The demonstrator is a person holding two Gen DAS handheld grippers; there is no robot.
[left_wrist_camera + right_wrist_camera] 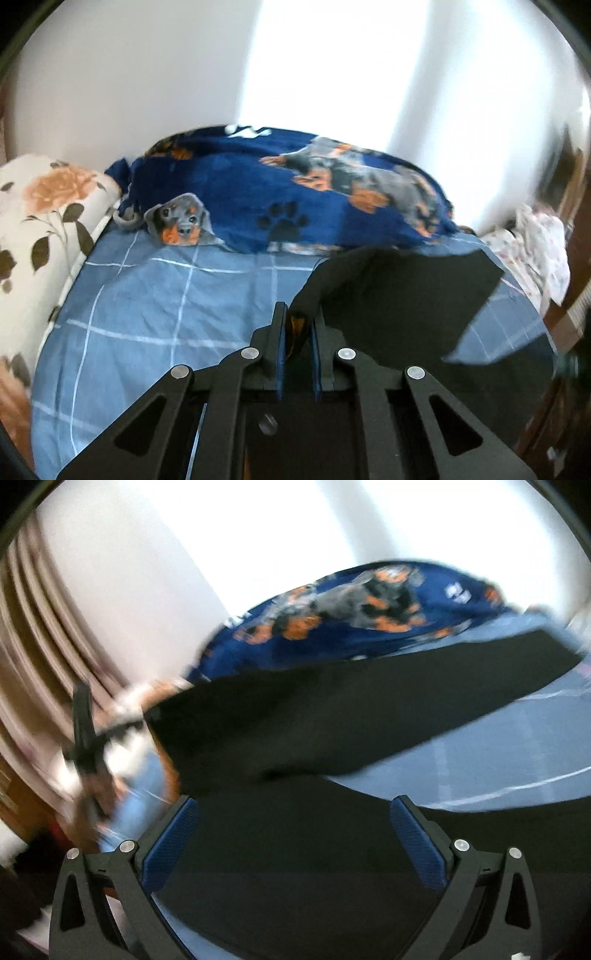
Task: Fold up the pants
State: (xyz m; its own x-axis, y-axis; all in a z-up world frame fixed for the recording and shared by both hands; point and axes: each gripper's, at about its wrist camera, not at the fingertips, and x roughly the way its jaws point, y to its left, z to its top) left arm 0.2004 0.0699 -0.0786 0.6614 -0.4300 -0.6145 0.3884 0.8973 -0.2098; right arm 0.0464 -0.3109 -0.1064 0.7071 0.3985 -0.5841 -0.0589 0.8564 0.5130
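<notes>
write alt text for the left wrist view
The left hand-held gripper is shut on an edge of the black pants, lifting them over a blue checked bedsheet. A navy dog-print blanket lies behind, a floral pillow at left.

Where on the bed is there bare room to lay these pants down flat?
The open stretch is the blue checked sheet, bordered by the floral pillow on one side, the dog blanket at the far end, and the black pants. It is crowded along the far edge, where the blanket is heaped, and at the corner with the crumpled white cloth.
</notes>
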